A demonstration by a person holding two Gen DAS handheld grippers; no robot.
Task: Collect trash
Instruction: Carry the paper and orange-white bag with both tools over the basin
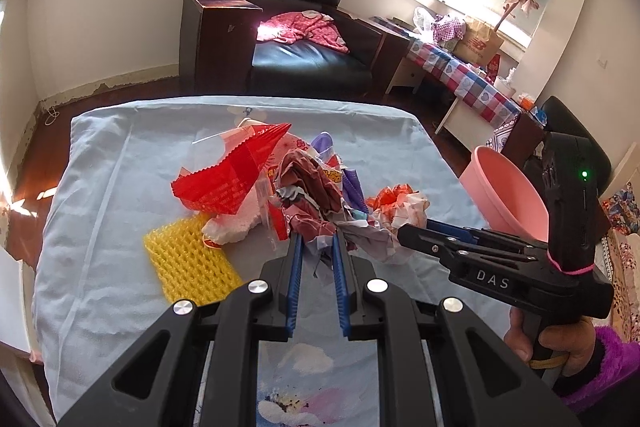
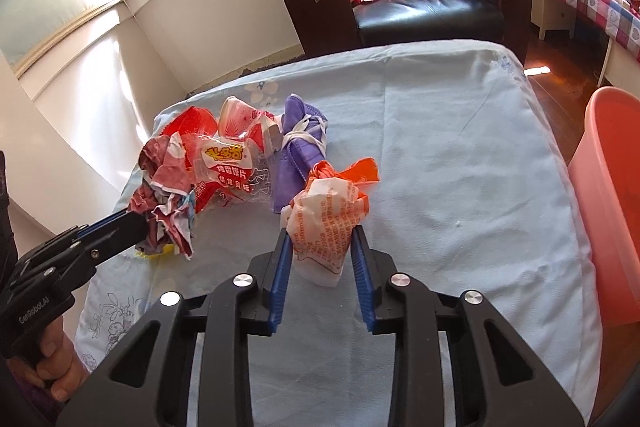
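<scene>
My left gripper (image 1: 318, 243) is shut on a crumpled maroon-and-white wrapper (image 1: 312, 195), which it holds just above the pile of trash. In the right wrist view that wrapper (image 2: 164, 195) hangs from the left gripper (image 2: 140, 223) at the left. My right gripper (image 2: 322, 239) is shut on an orange-and-white wrapper (image 2: 328, 211), both blue pads touching its sides. From the left wrist view the right gripper (image 1: 402, 233) reaches in from the right to that wrapper (image 1: 400, 203). A pink bin (image 2: 608, 187) (image 1: 508, 195) stands off the table's right edge.
On the blue cloth-covered table (image 2: 460, 167) lie a red wrapper (image 1: 232, 175), a yellow foam net (image 1: 188, 259), a clear snack bag (image 2: 228, 167) and a purple mask (image 2: 300, 151). A black armchair (image 1: 304, 59) stands behind, and a checked-cloth side table (image 1: 472, 79) is at the right.
</scene>
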